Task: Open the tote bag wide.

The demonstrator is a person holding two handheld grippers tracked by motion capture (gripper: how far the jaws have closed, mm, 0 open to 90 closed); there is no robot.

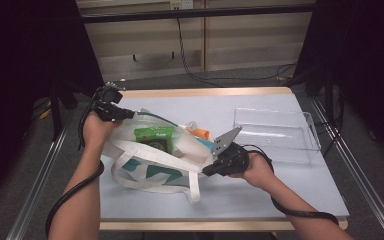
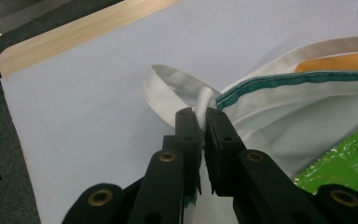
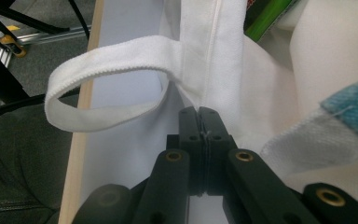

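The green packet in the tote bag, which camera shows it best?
The high view: the green packet lies whole in the open mouth of the tote bag, its printed face up. The left gripper view catches one glossy green corner at the lower right; the right gripper view shows a sliver along the top edge.

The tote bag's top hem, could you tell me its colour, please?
Teal green hem, clearest in the left gripper view.
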